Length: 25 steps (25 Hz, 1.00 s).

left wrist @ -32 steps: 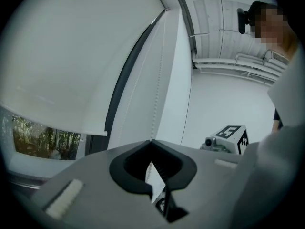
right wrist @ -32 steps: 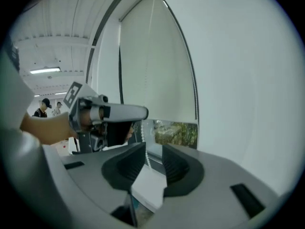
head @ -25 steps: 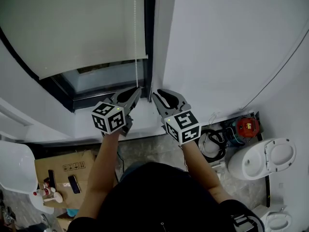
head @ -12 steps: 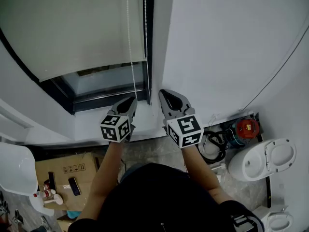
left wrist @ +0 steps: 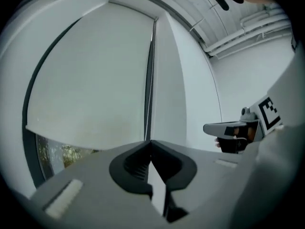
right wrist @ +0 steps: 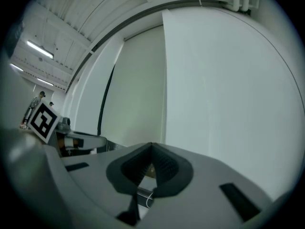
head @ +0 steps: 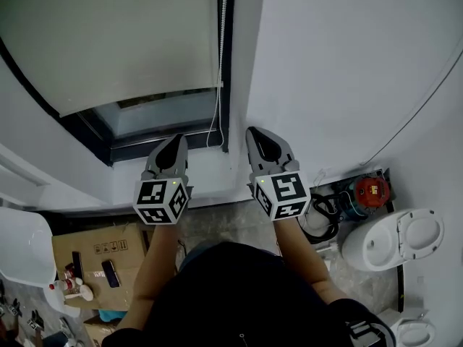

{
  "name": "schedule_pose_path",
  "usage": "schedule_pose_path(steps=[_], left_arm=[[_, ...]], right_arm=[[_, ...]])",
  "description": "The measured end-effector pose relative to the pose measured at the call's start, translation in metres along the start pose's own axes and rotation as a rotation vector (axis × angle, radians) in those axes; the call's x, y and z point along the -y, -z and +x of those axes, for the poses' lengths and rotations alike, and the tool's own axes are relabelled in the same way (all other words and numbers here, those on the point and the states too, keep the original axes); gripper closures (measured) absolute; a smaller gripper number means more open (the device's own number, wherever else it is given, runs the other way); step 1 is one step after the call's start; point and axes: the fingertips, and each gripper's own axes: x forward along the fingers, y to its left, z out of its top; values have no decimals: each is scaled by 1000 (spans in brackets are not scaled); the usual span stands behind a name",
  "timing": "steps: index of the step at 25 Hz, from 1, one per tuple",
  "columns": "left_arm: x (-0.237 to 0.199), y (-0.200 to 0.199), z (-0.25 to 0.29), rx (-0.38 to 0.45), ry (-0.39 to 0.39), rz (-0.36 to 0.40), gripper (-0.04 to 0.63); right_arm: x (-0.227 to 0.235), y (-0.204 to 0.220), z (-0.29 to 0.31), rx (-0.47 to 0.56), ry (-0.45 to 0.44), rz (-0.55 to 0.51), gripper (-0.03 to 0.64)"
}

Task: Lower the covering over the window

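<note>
2 tongs (L (head: 176, 140), R (head: 257, 133)); 1 blind (head: 108, 42); 1 cord (head: 216, 114)

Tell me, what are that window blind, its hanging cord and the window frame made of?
Blind: probably matte off-white fabric or vinyl; one flat sheet, no slats.
Cord: looks like a white beaded chain, likely plastic; too thin to be sure.
Window frame: dark, smooth, faintly glossy, perhaps painted metal or plastic.

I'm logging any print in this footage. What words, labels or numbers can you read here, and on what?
No text can be read.
Cardboard box: printed symbols, too small to read.
Red device: pale patch, too blurred to read.
Marker cubes: black-and-white square patterns, not words.
</note>
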Motion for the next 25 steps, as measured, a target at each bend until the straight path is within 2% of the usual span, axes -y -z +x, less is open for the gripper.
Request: schedule_pose_path(steps=[5,10,16,25], left_arm=[[11,-60,-16,96,-10,60,584],[28,-94,-24,163,2,82,584],[37,-103,-24,180,8,84,584],[44,-100,-22,171,14,82,584]], right_arm=[[8,-33,-9,74,49,-51,604],[17,-64,-22,143,79,-76,604],[23,-80,-33,168,108,-105,604],[25,-80,-37,165,104,-106,604]])
